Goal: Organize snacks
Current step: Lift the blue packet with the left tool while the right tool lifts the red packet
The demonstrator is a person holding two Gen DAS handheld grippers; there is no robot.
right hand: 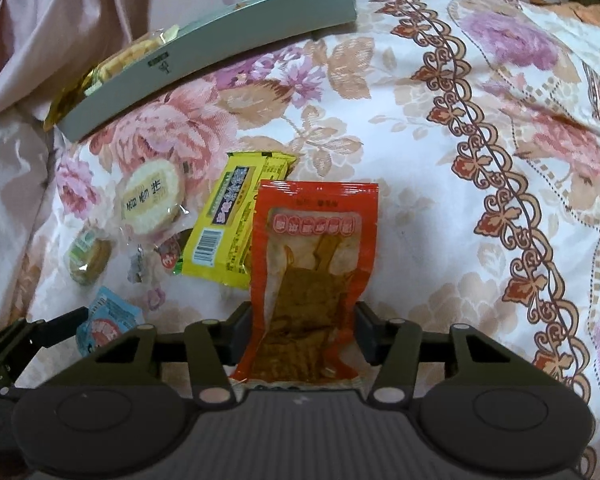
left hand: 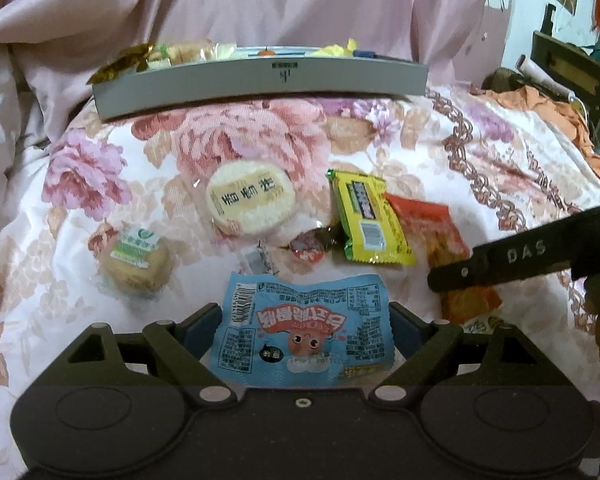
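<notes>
Straddling a packet each, both grippers point down at the flowered bedspread [right hand: 440, 128]. Right gripper [right hand: 304, 330]: red packet [right hand: 314, 240] between the jaws, long axis running straight away from the camera, pads against its narrowed sides; reads as clamped on it. Left gripper [left hand: 305, 330]: blue packet [left hand: 302, 330] between the jaws, pads at its side edges; whether they press or merely touch, cannot tell. Grey tray [left hand: 260, 84], already part filled, lies ahead beyond the loose snacks, up and left from the right gripper. Left hand sits squarer to the tray.
</notes>
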